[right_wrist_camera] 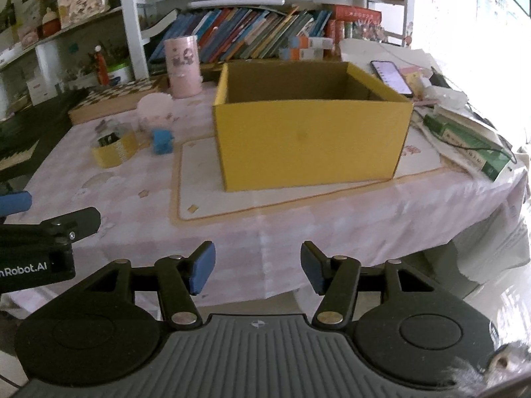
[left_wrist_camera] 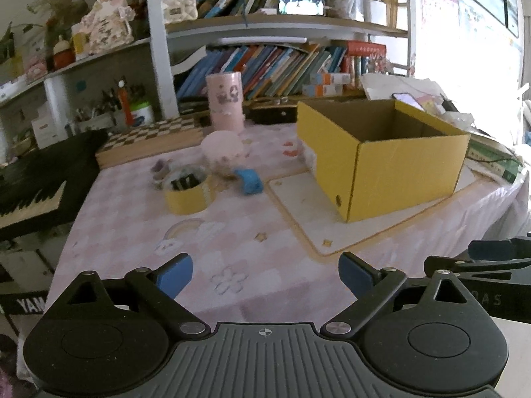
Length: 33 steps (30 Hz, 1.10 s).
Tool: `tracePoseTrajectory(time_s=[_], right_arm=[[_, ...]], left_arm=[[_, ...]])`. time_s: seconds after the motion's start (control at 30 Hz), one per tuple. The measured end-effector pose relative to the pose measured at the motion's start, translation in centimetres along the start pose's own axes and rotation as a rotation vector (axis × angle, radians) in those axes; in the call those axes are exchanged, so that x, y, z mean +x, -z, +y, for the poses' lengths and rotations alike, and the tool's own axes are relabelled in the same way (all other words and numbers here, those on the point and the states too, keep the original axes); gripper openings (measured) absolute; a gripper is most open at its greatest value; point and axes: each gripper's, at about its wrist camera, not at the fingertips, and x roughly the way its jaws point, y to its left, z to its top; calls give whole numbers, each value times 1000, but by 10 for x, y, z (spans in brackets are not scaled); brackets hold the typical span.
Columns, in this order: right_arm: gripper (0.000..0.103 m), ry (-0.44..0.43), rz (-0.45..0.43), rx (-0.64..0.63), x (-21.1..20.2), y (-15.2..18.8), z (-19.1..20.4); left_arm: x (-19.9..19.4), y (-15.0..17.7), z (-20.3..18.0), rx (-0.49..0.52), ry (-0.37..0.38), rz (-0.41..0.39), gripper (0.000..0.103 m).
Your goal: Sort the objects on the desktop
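Left wrist view: the left hand-held gripper (left_wrist_camera: pixel 265 273) hangs over the near edge of the desk (left_wrist_camera: pixel 132 232), jaws spread wide, nothing between them. The yellow box (left_wrist_camera: pixel 398 169) is the landmark: open top, standing on a pale mat (left_wrist_camera: pixel 298 205), ahead and to the right of this gripper. The loose items sit in a cluster left of the box: a yellow tape roll (left_wrist_camera: pixel 187 195) nearest the gripper, a small blue block (left_wrist_camera: pixel 249 182) between the roll and the box, a pale pink round cup (left_wrist_camera: pixel 220 152) just behind them, and a tall pink canister (left_wrist_camera: pixel 225 101) further back. Blur hides the tiny bits beside the roll. From this gripper the cluster lies straight ahead, slightly left, well apart from the fingertips. The other gripper's tip shows at the right edge.

Right wrist view: the right hand-held gripper (right_wrist_camera: pixel 257 267) is partly open, empty, hovering short of the desk edge. The yellow box (right_wrist_camera: pixel 308 139) is dead ahead of it, long side facing the camera, interior looks empty as far as visible. The tape roll (right_wrist_camera: pixel 114 152) and blue block (right_wrist_camera: pixel 162 141) lie left of the box, far over on this gripper's left.

Judgement: the left hand is the nearer one to the cluster, the right is lined up with the box; no item is sorted yet.
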Motion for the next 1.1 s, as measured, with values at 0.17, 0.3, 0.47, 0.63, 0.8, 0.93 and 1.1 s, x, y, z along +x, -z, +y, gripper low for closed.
tracePoseTrajectory(time_s=[0.17, 0.3, 0.47, 0.63, 0.8, 0.93, 1.1], right_arm=[[56, -20, 12, -18, -3, 7, 17], [57, -35, 14, -46, -6, 9, 29], [57, -53, 21, -73, -7, 10, 40], [58, -72, 25, -92, -6, 10, 49], [58, -96, 27, -110, -6, 11, 62], [58, -114, 24, -129, -6, 12, 71], [58, -131, 17, -145, -7, 12, 82]], left_arm=[[-7, 7, 15, -26, -19, 4, 97], [-11, 11, 23, -39, -28, 4, 97], [-15, 14, 33, -58, -38, 5, 97], [-19, 18, 40, -69, -54, 7, 97], [-23, 22, 48, -72, -72, 7, 97], [-28, 24, 55, -79, -85, 3, 97], [-32, 27, 64, -88, -106, -1, 97]])
